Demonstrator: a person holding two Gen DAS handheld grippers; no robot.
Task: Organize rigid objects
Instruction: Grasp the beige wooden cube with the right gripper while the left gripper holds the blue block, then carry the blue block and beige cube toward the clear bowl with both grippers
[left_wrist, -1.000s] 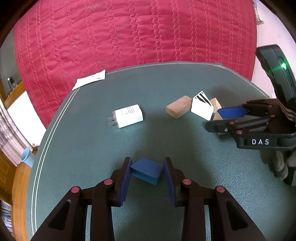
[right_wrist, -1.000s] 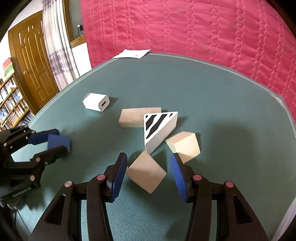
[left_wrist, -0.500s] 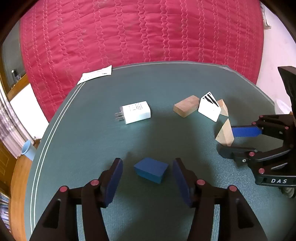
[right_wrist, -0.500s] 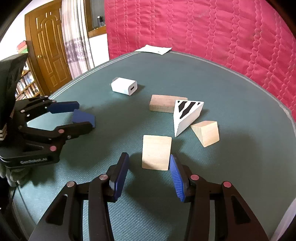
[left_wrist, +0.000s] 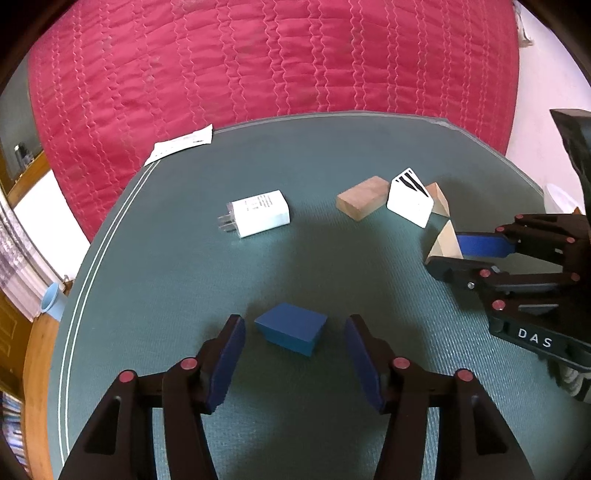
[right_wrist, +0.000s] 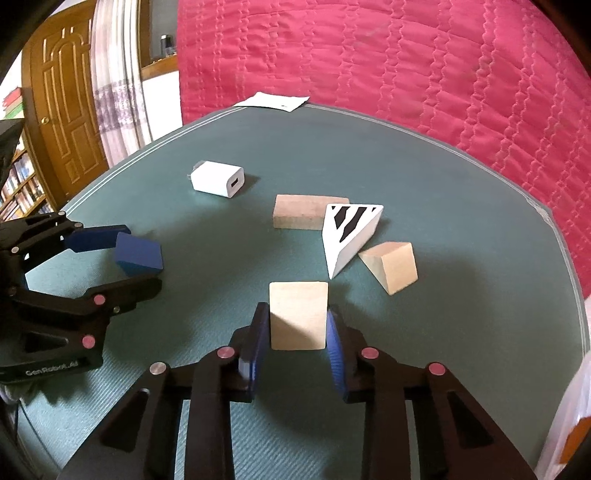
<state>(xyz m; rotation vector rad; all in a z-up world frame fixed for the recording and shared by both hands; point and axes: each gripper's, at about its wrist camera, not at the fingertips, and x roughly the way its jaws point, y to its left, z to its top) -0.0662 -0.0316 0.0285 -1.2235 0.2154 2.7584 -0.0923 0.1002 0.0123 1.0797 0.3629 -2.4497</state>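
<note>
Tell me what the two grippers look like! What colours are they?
Both are black plastic with two long fingers, blue ribbed pads inside and round red-pink rivets. The left gripper has "GenRobot.AI" in white letters on its side. The right gripper also has silver rivets, and "DAS" in white on its side.

A red quilted bedspread (left_wrist: 273, 62) fills the back. Left of it stands a carved wooden door (right_wrist: 66, 110), a pale patterned curtain (right_wrist: 114, 81) and crowded bookshelves (right_wrist: 18, 184).
</note>
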